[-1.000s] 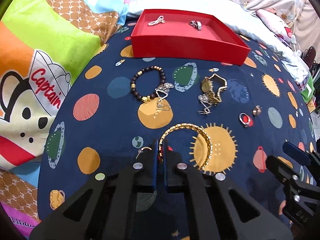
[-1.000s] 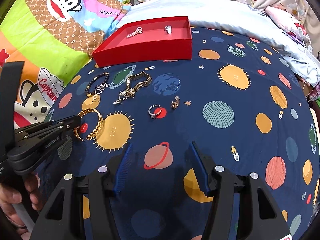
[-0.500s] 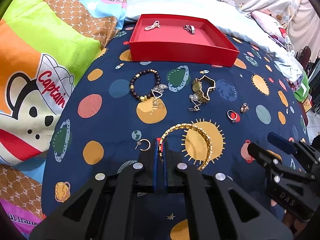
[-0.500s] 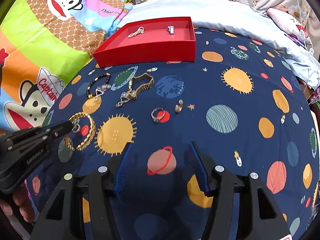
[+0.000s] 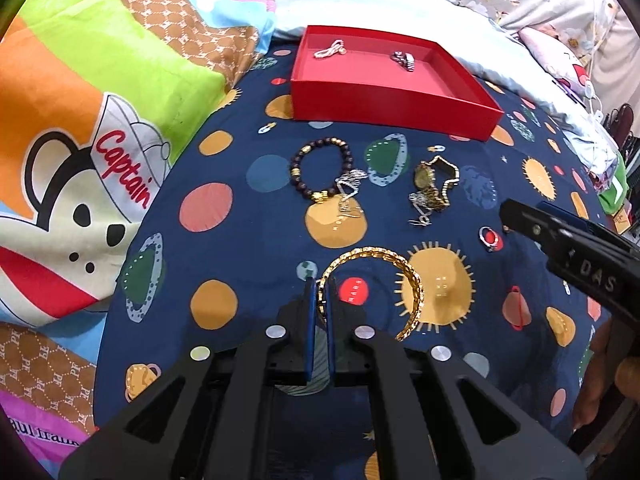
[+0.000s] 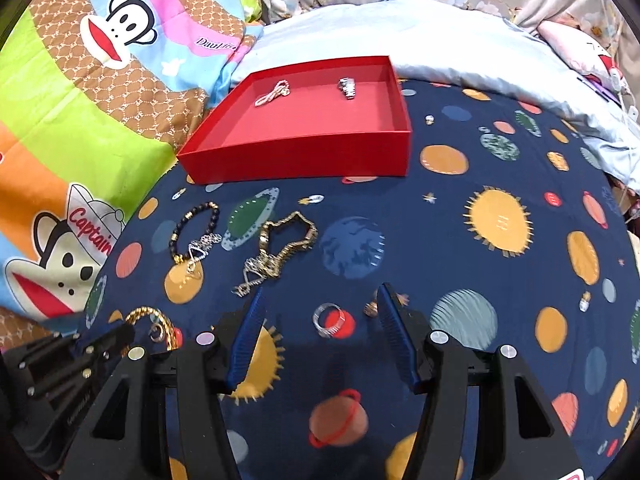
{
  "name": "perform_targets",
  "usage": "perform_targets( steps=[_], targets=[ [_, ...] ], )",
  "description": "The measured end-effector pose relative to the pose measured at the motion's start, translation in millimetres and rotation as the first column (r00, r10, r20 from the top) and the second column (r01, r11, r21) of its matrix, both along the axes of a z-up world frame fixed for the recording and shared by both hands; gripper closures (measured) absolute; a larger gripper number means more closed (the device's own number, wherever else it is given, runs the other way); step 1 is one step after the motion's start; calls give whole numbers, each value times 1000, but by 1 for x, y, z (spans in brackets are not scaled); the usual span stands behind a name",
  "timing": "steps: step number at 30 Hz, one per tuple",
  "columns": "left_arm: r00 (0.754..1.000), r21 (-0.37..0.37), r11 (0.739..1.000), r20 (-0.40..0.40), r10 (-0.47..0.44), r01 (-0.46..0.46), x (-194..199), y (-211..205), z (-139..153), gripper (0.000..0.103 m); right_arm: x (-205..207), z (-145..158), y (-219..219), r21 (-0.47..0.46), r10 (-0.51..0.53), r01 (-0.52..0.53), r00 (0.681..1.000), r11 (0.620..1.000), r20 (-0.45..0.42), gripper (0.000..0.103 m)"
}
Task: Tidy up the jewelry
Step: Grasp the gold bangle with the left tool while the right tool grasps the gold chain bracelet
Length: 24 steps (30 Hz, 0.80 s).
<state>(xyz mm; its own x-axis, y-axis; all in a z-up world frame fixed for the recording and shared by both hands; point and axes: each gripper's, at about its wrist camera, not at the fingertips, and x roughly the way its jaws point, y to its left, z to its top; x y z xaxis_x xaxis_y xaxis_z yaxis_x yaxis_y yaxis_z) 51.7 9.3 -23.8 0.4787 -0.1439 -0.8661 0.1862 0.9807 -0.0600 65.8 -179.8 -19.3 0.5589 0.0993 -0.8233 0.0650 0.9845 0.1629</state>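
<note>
My left gripper [image 5: 319, 286] is shut on a gold chain bracelet [image 5: 394, 264] and holds it above the blue planet-print bedspread; the bracelet also shows in the right wrist view [image 6: 160, 322]. My right gripper [image 6: 320, 300] is open, hovering over a silver ring [image 6: 330, 319], with a small gold ring [image 6: 371, 308] by its right finger. A red tray [image 6: 320, 152] at the back holds a silver chain [image 6: 274, 92] and a dark ring [image 6: 347, 87]. A beaded bracelet [image 5: 320, 172], a silver necklace [image 5: 348, 190] and a gold watch [image 5: 434, 184] lie in front of the tray.
A cartoon monkey quilt [image 5: 80, 140] bunches up on the left. A pale blue pillow [image 6: 420, 40] lies behind the tray. A small earring [image 6: 157, 332] lies beside the gold bracelet. The right gripper shows at the right edge of the left wrist view [image 5: 568, 240].
My left gripper has lifted the gold bracelet off the spread and drawn back. My right gripper has moved forward and left, over the silver ring.
</note>
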Motion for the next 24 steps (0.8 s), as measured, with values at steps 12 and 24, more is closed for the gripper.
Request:
perform_targets(
  steps=[12, 24],
  targets=[
    [1000, -7, 1000, 0, 25, -25, 2, 12, 0, 99, 56, -18, 26, 4, 6, -6, 999, 1000, -34, 46],
    [1000, -2, 1000, -3, 26, -26, 1, 13, 1, 99, 65, -38, 32, 28, 22, -20, 997, 999, -80, 94]
  ],
)
